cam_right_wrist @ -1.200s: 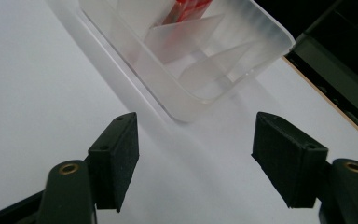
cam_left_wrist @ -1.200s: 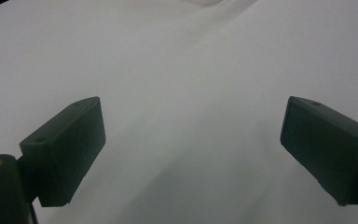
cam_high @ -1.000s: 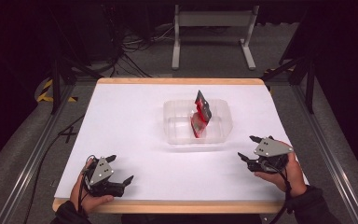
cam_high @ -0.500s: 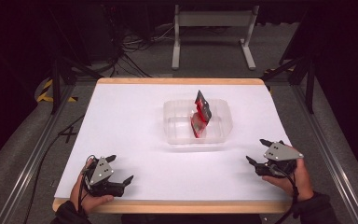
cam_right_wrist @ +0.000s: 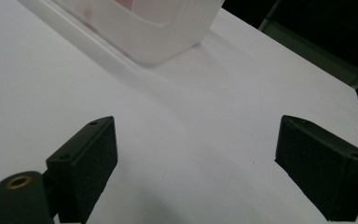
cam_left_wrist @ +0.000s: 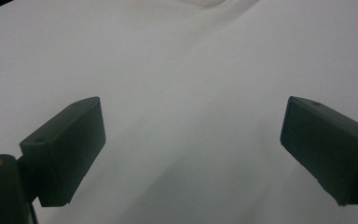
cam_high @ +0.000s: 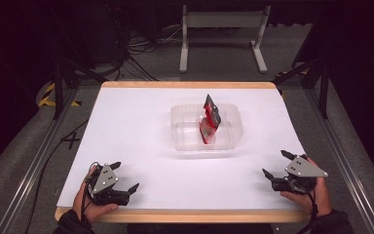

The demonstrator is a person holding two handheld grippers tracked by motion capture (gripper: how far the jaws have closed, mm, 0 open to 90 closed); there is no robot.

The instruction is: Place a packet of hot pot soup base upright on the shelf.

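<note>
Red packet [cam_high: 209, 122] standing tilted inside clear tray [cam_high: 185, 141], mid-bench toward far edge. Looks to me like placing done; nothing left that I can see. My right claw [cam_high: 277, 165] near right front corner, jaws just been opening, nothing between them. Left claw [cam_high: 124, 176] at left front corner, spread wide, empty. Bare bench [cam_high: 126, 122] all round tray, plenty of room.

Clear tub [cam_right_wrist: 154, 32] cut off at top edge, contents blurred.
</note>
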